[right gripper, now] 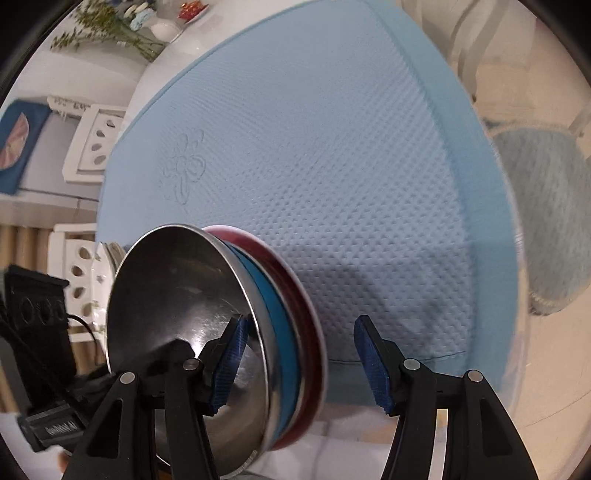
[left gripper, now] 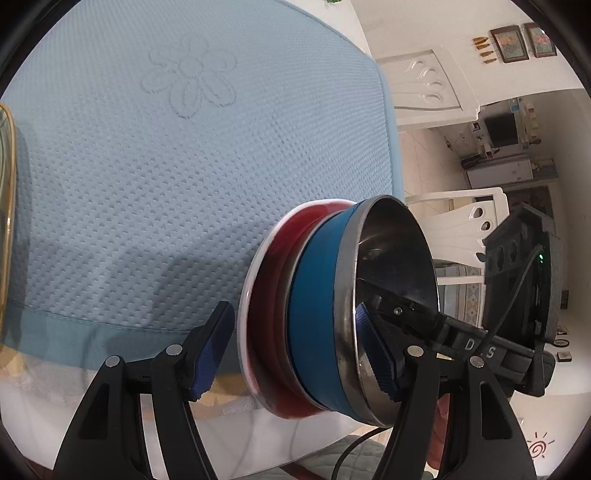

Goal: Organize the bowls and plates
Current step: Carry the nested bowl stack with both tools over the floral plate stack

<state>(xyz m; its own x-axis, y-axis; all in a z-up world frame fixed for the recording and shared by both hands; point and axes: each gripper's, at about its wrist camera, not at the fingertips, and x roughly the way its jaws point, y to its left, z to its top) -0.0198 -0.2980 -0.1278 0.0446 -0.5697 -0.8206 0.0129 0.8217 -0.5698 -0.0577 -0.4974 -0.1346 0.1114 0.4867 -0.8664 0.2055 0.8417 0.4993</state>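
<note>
A stack of a blue bowl with a steel inside (left gripper: 321, 314) on a red plate with a white rim (left gripper: 266, 295) stands over a light blue mat (left gripper: 166, 166). My left gripper (left gripper: 295, 354) straddles its rim, jaws wide, one pad (left gripper: 376, 354) inside the bowl. In the right wrist view the same bowl (right gripper: 184, 314) and red plate (right gripper: 306, 314) sit between the jaws of my right gripper (right gripper: 299, 365), which are also wide apart. I cannot tell whether the pads press on the stack.
A gold-rimmed dish edge (left gripper: 5, 221) shows at the far left. White plastic chairs (left gripper: 476, 221) stand beyond the table. The other gripper's black body (left gripper: 517, 288) is close on the right. A flower vase (right gripper: 162, 27) stands at the table's far end.
</note>
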